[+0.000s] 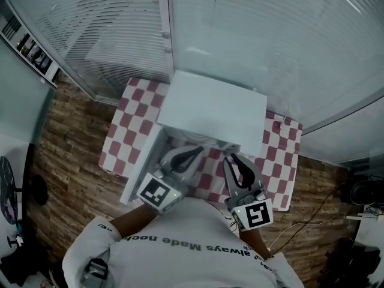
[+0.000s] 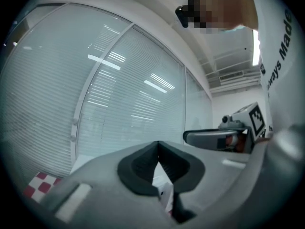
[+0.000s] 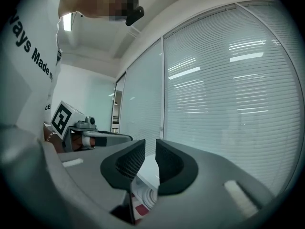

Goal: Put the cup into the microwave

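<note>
Glass walls with white slatted blinds [image 1: 270, 35] rise beyond a table under a red-and-white chequered cloth [image 1: 129, 131]. On it stands a white box-shaped microwave [image 1: 210, 107], its door [image 1: 144, 167] swung open to the left. Near its opening, the left gripper [image 1: 195, 153] has its jaws pressed together and empty. The right gripper [image 1: 231, 158] has its jaws slightly parted on nothing. Beyond them shows a white ribbed rounded shape [image 3: 147, 194]; I cannot tell whether it is the cup.

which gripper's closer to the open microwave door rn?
Left. The left gripper sits just beside the open microwave door, on its right in the head view. The right gripper is farther over, on the left gripper's far side from the door.
</note>
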A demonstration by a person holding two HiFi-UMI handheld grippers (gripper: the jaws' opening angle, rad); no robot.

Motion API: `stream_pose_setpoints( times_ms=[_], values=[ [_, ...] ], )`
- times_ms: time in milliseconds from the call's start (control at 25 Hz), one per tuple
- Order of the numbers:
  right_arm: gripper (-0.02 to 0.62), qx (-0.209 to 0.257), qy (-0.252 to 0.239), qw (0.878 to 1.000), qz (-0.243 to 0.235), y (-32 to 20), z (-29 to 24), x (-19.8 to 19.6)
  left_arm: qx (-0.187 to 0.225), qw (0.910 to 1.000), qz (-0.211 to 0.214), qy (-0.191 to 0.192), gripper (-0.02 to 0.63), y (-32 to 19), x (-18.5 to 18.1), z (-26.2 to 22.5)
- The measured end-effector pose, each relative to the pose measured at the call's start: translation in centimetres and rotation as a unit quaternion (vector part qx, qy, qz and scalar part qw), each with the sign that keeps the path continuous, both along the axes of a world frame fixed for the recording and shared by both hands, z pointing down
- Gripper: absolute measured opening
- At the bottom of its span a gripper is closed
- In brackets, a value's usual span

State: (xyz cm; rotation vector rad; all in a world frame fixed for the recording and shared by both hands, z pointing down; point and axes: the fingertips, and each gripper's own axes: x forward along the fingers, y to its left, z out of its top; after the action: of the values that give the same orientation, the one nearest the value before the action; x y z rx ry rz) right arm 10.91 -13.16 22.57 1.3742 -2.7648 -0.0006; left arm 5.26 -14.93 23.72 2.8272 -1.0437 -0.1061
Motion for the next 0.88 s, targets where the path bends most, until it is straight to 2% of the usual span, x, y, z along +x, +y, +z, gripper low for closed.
stream_pose_setpoints(
  times_ms=[120, 360, 560, 880],
  values=[
    [0.069, 0.013, 0.014, 1.000, 0.001, -0.1, -0.2, -0.1, -0.002, 1.0000, 0.001, -0.003, 0.003, -0.1, 0.1, 0.1],
    [0.069, 0.003, 0.013, 1.000, -0.002, -0.4, 0.1, 0.4, -0.005, 1.0000, 0.002, -0.006, 0.003, -0.6, 0.5, 0.7],
    [0.069, 0.005, 0.019, 1.000, -0.004, -0.8, 0.4, 0.6, -0.005, 0.9996, 0.005, -0.026, 0.004, -1.2, 0.4, 2.0],
    [0.069, -0.002, 0.016, 1.000, -0.002, -1.3, 0.9, 1.0, 0.000, 0.9999, 0.003, -0.017, 0.003, -1.7, 0.5, 1.5]
  ],
)
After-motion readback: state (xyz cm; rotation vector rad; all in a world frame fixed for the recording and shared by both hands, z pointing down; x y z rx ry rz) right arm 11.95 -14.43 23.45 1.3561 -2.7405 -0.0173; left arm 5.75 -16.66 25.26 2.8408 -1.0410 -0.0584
